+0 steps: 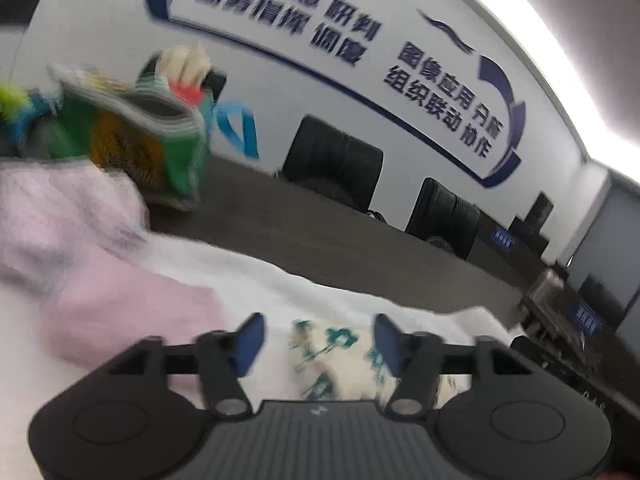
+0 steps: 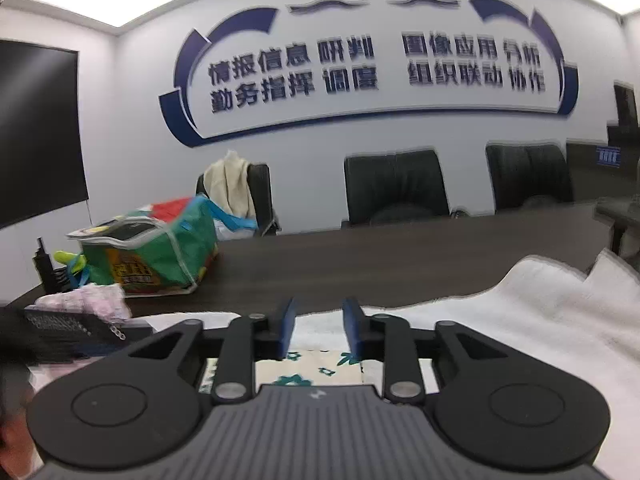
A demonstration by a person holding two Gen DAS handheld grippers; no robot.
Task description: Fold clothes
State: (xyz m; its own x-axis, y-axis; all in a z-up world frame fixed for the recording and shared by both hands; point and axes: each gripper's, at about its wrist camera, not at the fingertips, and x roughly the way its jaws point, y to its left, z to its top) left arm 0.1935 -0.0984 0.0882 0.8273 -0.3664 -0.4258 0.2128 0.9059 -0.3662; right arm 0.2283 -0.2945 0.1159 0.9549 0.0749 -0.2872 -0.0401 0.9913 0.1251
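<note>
A cream garment with a green flower print (image 1: 332, 356) lies on a white towel (image 1: 280, 280) on the dark table. My left gripper (image 1: 318, 340) is open and empty just above the garment; the view is tilted and blurred. A pink garment (image 1: 120, 300) lies to its left. In the right wrist view the same printed garment (image 2: 304, 368) lies under my right gripper (image 2: 319, 328), which is open and empty, on the white towel (image 2: 520, 320).
A green woven bag (image 2: 156, 248) stands at the table's far left, also in the left wrist view (image 1: 140, 140). Pink checked cloth (image 2: 88, 300) lies by it. Black chairs (image 2: 396, 188) line the far side of the dark table (image 2: 360, 264).
</note>
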